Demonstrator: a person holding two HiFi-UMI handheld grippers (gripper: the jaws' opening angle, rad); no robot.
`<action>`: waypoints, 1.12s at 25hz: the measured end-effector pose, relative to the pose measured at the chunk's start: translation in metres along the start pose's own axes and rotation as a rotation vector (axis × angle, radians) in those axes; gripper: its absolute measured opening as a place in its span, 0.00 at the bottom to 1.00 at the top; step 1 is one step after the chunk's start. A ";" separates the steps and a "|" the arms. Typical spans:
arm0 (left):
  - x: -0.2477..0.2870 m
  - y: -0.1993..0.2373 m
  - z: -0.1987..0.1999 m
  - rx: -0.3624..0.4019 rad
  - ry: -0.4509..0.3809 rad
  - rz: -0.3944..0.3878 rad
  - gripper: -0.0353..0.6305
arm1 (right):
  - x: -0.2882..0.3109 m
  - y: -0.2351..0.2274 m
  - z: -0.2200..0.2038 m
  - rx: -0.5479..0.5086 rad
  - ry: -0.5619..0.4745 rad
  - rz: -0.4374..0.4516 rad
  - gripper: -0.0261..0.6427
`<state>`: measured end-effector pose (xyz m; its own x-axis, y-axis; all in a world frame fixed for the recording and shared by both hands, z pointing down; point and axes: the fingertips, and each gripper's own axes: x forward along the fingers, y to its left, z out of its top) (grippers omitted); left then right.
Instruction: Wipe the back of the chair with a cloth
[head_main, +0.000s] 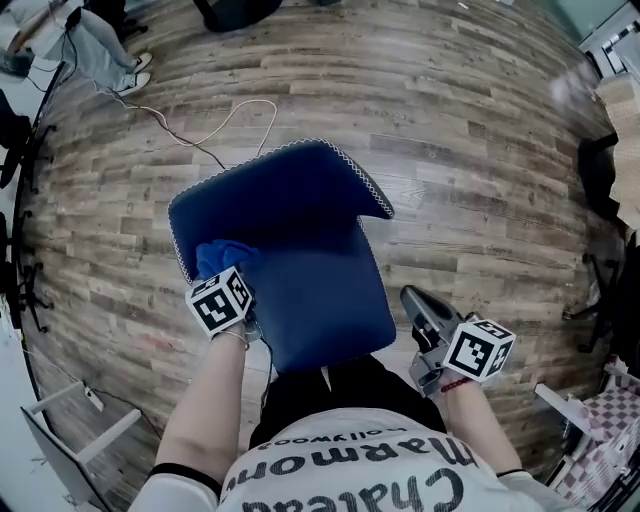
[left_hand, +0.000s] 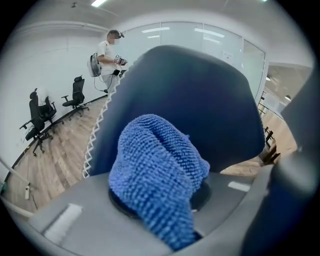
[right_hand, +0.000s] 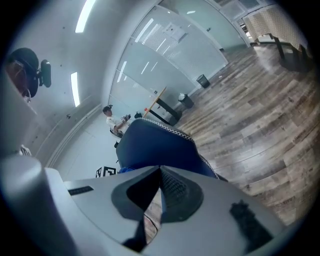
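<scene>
A blue chair (head_main: 300, 240) with white zigzag stitching stands right in front of me, its backrest (head_main: 320, 300) nearest my body. My left gripper (head_main: 226, 272) is shut on a blue knitted cloth (head_main: 215, 256) and holds it against the backrest's upper left edge. In the left gripper view the cloth (left_hand: 157, 170) bulges out between the jaws, with the dark blue chair back (left_hand: 200, 95) directly behind it. My right gripper (head_main: 414, 298) hangs to the right of the backrest, apart from it, shut and holding nothing. In the right gripper view the chair (right_hand: 155, 145) lies beyond the tips of the right gripper (right_hand: 159, 172).
A thin cable (head_main: 215, 130) loops over the wooden floor behind the chair. A person (head_main: 95, 45) stands at the far left. Black office chairs (left_hand: 37, 117) line the left wall. A white frame (head_main: 80, 430) sits at the lower left, dark furniture (head_main: 600, 170) at the right.
</scene>
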<state>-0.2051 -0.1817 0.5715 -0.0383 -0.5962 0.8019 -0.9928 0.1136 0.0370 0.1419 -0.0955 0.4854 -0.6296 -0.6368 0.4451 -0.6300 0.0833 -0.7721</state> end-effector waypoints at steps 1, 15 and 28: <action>0.000 0.006 0.002 0.006 0.002 0.001 0.17 | 0.005 0.003 -0.001 -0.004 0.008 0.008 0.06; 0.033 -0.026 0.002 0.187 0.072 -0.079 0.17 | -0.005 -0.011 -0.006 0.019 0.002 -0.050 0.06; 0.061 -0.127 0.000 0.347 0.131 -0.204 0.17 | -0.053 -0.047 -0.013 0.108 -0.091 -0.137 0.06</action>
<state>-0.0816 -0.2326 0.6163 0.1552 -0.4700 0.8689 -0.9588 -0.2836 0.0179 0.1991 -0.0562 0.5044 -0.4947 -0.7036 0.5101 -0.6513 -0.0884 -0.7536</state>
